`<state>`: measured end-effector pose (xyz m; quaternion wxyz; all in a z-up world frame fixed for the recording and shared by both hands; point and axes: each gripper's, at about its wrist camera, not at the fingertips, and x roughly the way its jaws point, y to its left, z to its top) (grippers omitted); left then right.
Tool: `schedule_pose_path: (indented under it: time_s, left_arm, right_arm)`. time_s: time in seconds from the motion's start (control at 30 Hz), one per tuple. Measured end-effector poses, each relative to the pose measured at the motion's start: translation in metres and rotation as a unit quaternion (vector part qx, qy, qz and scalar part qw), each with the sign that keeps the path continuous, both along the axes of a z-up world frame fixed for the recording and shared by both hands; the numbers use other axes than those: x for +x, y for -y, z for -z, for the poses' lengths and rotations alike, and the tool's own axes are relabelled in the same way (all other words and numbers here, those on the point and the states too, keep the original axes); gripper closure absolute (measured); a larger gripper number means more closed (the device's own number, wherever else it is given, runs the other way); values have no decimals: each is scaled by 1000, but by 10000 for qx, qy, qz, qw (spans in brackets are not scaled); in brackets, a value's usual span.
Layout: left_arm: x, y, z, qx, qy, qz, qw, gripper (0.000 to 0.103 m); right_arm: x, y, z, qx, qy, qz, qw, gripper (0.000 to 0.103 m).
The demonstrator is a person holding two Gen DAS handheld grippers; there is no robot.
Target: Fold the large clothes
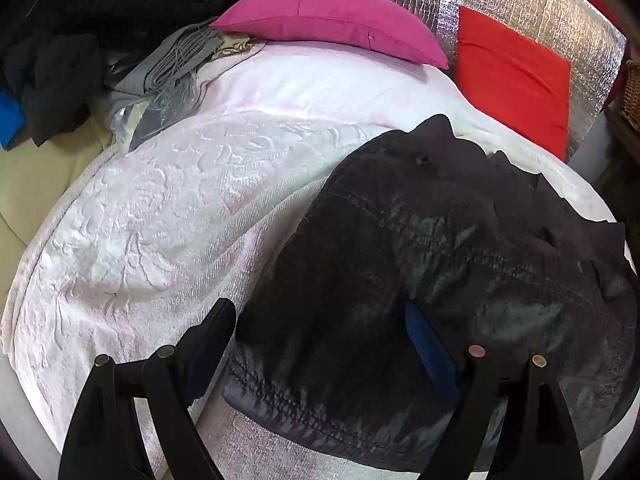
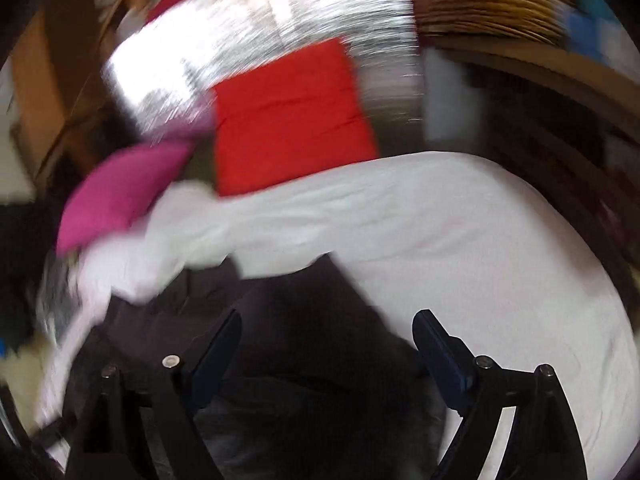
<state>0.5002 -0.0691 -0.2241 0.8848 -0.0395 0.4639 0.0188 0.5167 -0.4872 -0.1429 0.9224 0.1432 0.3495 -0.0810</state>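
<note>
left wrist: left gripper [image 1: 320,320] spread, holding nothing — dark garment [image 1: 420,280] lies bunched just ahead and between its fingers on the white bedspread [image 1: 160,208], likely lined up for a grab (pink pillow [image 1: 332,24] far ahead) | right wrist: blurred; right gripper [image 2: 326,330] spread above the garment [image 2: 304,320] — empty, red cushion [image 2: 288,116] beyond.

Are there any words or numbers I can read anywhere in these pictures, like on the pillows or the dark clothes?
None: no words or numbers can be read.
Dark folded denim garment: only stitching, no label showing.
Magenta pillow and red-orange cushion: plain fabric.
White embossed bedspread: raised pattern only.
Silver foil backing: no print.
The right wrist view is too blurred to read anything.
</note>
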Motion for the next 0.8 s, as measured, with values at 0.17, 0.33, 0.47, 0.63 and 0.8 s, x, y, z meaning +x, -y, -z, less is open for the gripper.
schedule_pose_path:
  time_s: [0.17, 0.33, 0.47, 0.63, 0.8]
  left_arm:
    - [3, -2, 1, -31, -10, -42, 10000, 16]
    - [4, -4, -1, -31, 26, -77, 10000, 16]
    - [5, -8, -3, -26, 70, -183, 9998, 16]
    - [7, -8, 2, -21, -90, 1, 10000, 16]
    - [3, -10, -4, 4, -62, 83, 9999, 16]
  right_arm:
    - [62, -45, 37, -899, -906, -406, 9910, 51]
    - [95, -44, 67, -970, -1438, -119, 9848, 92]
    - [94, -29, 60, -660, -900, 363, 9931, 92]
    - [100, -25, 86, -347, -1165, 327, 9920, 88]
    - [64, 7, 56, 1047, -452, 467, 9924, 70]
